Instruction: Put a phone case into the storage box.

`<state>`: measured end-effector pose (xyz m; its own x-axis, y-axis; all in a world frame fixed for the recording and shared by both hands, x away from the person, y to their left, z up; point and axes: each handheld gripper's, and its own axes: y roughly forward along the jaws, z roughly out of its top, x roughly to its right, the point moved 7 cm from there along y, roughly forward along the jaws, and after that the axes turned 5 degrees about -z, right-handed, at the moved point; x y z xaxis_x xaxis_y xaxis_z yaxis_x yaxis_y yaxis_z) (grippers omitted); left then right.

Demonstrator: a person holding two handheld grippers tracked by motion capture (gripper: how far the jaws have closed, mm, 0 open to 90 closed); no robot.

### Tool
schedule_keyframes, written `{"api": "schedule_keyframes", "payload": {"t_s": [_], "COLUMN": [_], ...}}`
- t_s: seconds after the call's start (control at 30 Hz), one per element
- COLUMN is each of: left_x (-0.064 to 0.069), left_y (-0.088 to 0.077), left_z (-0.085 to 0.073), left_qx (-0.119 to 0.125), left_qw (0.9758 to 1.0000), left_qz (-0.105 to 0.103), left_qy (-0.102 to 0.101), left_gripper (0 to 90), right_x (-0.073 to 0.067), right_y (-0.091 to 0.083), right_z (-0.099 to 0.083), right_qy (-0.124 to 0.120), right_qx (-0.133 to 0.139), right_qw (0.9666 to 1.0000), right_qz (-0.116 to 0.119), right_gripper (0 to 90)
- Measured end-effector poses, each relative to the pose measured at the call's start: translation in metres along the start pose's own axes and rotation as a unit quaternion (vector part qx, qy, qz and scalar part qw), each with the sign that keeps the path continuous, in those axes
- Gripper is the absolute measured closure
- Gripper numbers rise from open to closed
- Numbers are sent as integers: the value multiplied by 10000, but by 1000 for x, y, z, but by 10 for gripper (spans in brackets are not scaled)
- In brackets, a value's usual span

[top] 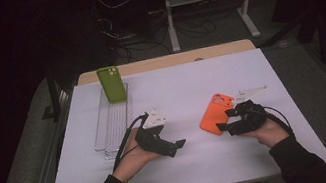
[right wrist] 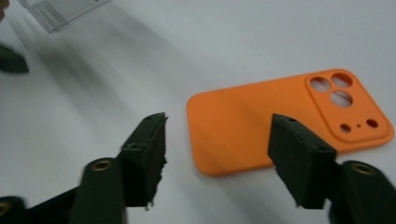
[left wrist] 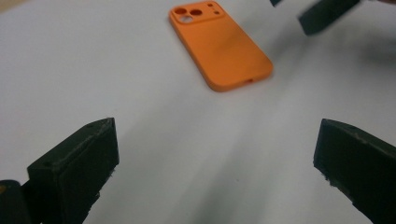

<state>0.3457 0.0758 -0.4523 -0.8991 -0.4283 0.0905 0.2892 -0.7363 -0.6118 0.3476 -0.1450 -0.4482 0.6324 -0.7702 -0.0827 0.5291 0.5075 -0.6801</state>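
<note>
my right tongs (right wrist: pixel 215 158) hang low over the table (top: pixel 189 163), jaws partly spread with nothing pinched; the near end of the orange phone case (right wrist: pixel 275 123) lies between and just past their tips, not touched; the case rests flat on the white sheet, back up, camera cutouts at its far end; in the high view the right tongs (top: pixel 223 126) sit right at the case's (top: pixel 214 112) near edge, right of the table's middle; my left tongs (left wrist: pixel 215 163) are spread wide and empty, pointing across bare white surface toward the same case (left wrist: pixel 219 44), well apart from it; from above, the left tongs (top: pixel 177 147) sit near the middle of the table; the white sheet covers almost the whole top, with a strip of pale wood showing along the far edge; a clear ribbed tray (top: pixel 113 123) lies at the left side, and a green phone case (top: pixel 112 84) stands tilted at its far end; a small white bracket (top: pixel 252 91) lies just beyond the orange case; the room around is dark; behind the table stand a white frame (top: pixel 209 7) and loose cables (top: pixel 141 34) on a grey floor.
</note>
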Motion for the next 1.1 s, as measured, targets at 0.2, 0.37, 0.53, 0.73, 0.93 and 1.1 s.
{"api": "schedule_keyframes", "payload": {"t_s": [0.2,0.37,0.53,0.73,0.93,1.1], "left_x": [-3,-5,0,3,3,3], "left_y": [2,4,8,11,11,11], "left_z": [-3,-8,-8,-9,-9,-9], "left_qx": [64,-75,-29,-88,-75,-60], "left_qw": [9999,10000,10000,9999,9997,9997], "left_qz": [32,21,-26,-97,-175,-178], "left_qy": [-99,-29,-71,-25,-124,-125], "left_gripper": [0,0,0,0,0,0], "right_x": [0,-5,-13,-18,-17,-17], "right_y": [18,35,54,75,89,95], "right_z": [18,29,38,39,36,32], "right_qy": [89,-50,-88,-227,-280,-317], "right_qx": [-134,-376,-466,-689,-897,-1041], "right_qw": [9999,9992,9985,9969,9952,9938], "right_qz": [57,141,264,295,273,229], "right_gripper": [632,782,880,881,882,883]}}
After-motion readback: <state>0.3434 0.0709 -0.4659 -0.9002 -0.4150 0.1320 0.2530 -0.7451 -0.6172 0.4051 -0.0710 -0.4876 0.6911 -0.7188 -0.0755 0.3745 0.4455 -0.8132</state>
